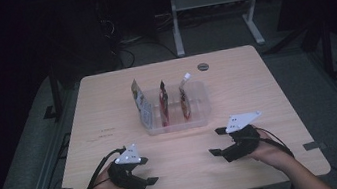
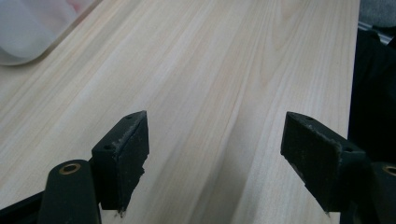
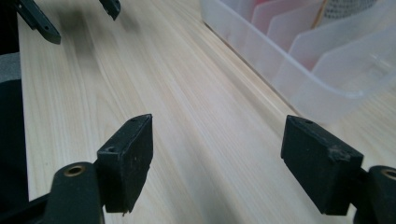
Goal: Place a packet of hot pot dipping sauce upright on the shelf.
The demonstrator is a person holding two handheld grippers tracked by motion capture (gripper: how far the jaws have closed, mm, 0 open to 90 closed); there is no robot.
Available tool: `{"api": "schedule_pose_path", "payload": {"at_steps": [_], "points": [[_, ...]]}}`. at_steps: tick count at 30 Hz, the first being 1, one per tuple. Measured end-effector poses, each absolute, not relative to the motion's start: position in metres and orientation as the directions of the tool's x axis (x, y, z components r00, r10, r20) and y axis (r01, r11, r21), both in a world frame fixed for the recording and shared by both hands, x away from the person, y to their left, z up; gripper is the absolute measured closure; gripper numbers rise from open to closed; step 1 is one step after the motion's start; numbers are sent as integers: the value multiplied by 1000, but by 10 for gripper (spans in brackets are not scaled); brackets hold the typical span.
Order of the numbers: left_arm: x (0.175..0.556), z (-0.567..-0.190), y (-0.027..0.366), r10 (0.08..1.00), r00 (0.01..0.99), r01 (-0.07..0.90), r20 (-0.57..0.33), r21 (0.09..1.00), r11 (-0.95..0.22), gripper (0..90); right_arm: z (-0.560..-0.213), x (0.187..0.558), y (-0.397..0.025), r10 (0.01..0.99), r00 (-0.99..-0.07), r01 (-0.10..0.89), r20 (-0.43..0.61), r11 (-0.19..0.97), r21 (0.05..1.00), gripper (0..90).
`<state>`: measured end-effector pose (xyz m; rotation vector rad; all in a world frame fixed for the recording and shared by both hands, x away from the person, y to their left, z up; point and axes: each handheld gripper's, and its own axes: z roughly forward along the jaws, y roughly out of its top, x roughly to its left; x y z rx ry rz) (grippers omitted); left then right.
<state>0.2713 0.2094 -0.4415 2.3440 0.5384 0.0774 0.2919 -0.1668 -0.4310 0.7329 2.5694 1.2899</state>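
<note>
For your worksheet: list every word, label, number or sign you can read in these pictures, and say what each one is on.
No text can be read in any view.
Left packet in the clear bin: printed label, too small and blurred to read.
Two red packets: print too blurred to read.
Table: small dark marks near its left side, too small to read.
Round disc at the table's far edge: no legible marking.

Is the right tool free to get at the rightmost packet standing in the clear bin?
Probably yes. The right tool is open, holds nothing, and only bare table lies between it and the clear bin. The rightmost packet stands upright with its top above the rim.
</note>
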Motion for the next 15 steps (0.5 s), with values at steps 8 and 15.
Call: {"api": "schedule_pose_path", "payload": {"at_steps": [8, 15], "points": [[269, -441, 209, 391, 916, 347, -88, 662, -665, 227, -441, 291, -173, 506, -861, 354, 55, 517, 780, 232], [270, -442, 209, 391, 916, 345, -86, 666, -661, 227, -440, 291, -176, 514, -856, 355, 55, 506, 787, 223]]}}
